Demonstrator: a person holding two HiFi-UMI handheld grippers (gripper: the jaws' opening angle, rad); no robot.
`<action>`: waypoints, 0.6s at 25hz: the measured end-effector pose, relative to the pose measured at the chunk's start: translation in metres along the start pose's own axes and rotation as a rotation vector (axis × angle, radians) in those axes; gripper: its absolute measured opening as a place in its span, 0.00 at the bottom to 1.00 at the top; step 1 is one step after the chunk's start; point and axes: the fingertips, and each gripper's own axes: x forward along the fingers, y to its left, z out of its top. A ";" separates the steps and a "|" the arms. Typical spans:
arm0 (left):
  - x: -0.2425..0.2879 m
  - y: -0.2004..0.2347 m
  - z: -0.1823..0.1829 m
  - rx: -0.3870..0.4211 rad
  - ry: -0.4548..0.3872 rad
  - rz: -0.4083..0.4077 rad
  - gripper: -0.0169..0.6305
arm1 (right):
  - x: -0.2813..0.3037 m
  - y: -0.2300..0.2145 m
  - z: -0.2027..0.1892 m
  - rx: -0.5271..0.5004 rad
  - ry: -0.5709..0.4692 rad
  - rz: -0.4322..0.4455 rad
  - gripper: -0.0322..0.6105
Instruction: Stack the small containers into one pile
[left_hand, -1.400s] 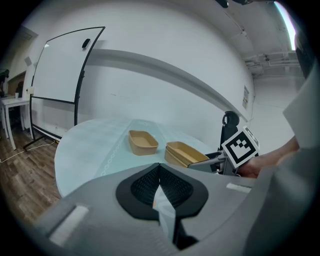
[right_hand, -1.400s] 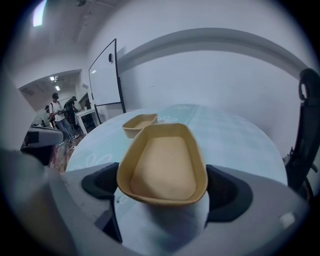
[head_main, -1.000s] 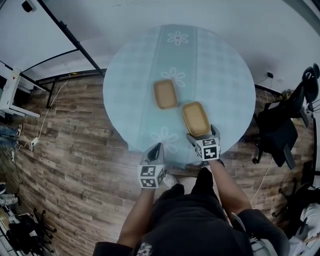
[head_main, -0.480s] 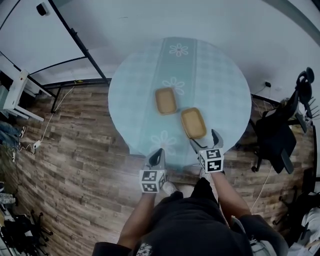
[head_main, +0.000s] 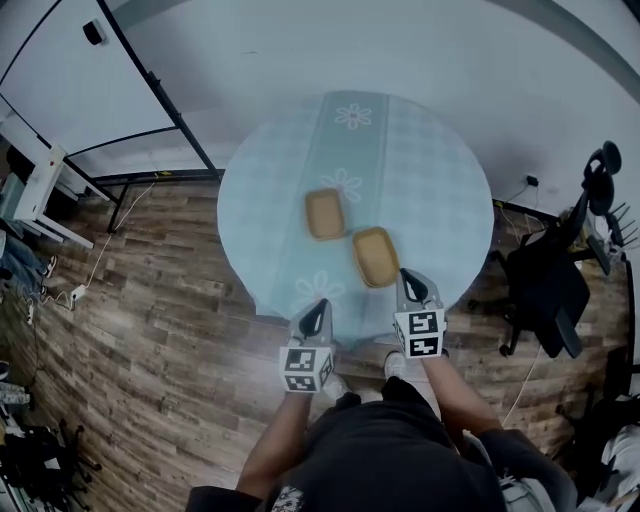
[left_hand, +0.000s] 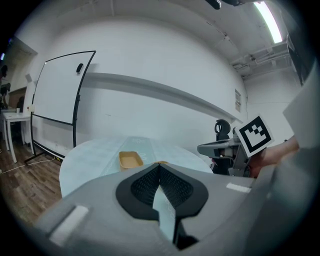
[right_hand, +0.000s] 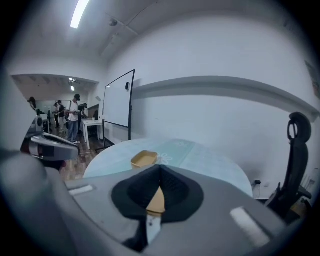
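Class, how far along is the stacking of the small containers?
Done: nothing; the far container and near container lie side by side on the table, unstacked. In hand: nothing; left gripper is shut and empty, right gripper has just closed on nothing. Left: lift one container into the other.

The left gripper (head_main: 318, 305) and the right gripper (head_main: 409, 275) were held side by side in front of the body, both pointing toward the far side and tipped slightly down, with the right one a little farther out. The left jaws were pressed together, empty. The right jaws had just closed and met with nothing between them. The left forearm (head_main: 272, 445) and the right forearm (head_main: 452, 390) reached forward.
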 end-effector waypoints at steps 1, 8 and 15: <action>0.000 -0.001 0.002 0.003 0.001 0.007 0.02 | 0.000 0.001 0.002 0.003 -0.001 0.019 0.05; 0.002 -0.018 0.011 -0.018 0.007 0.050 0.02 | -0.007 -0.001 0.013 0.023 -0.014 0.115 0.05; 0.017 -0.036 0.018 -0.033 0.003 0.125 0.02 | -0.003 -0.023 0.016 0.029 -0.022 0.213 0.05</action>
